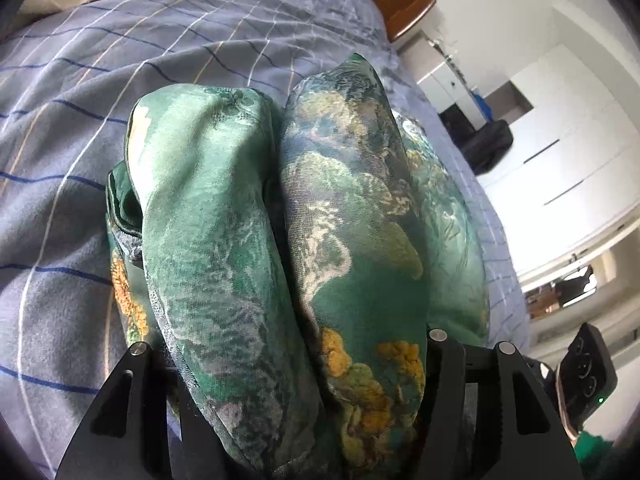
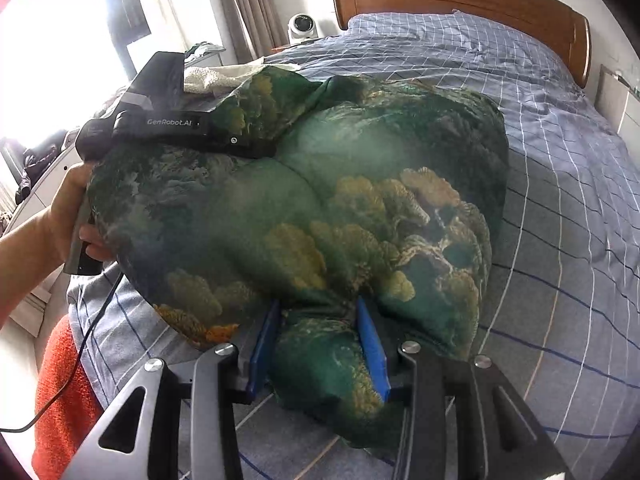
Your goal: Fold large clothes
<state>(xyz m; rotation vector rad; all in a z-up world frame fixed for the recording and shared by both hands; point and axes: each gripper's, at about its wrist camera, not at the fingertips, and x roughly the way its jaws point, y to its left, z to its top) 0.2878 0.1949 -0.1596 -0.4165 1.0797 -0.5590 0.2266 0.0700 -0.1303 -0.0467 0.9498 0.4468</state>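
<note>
Mid-fold; green printed garment (image 2: 304, 208) bunched in a puffy mound on the bed (image 2: 560, 184), not flat yet; right hand-held gripper (image 2: 320, 344) clamped on its near edge; left hand-held gripper (image 1: 304, 392) part-open, cloth between its fingers, grip unclear; flattening and final folds remain.

My green garment (image 2: 304, 208) with yellow floral print sits bunched in puffy folds on the bed, maybe silky, hard to tell.
</note>
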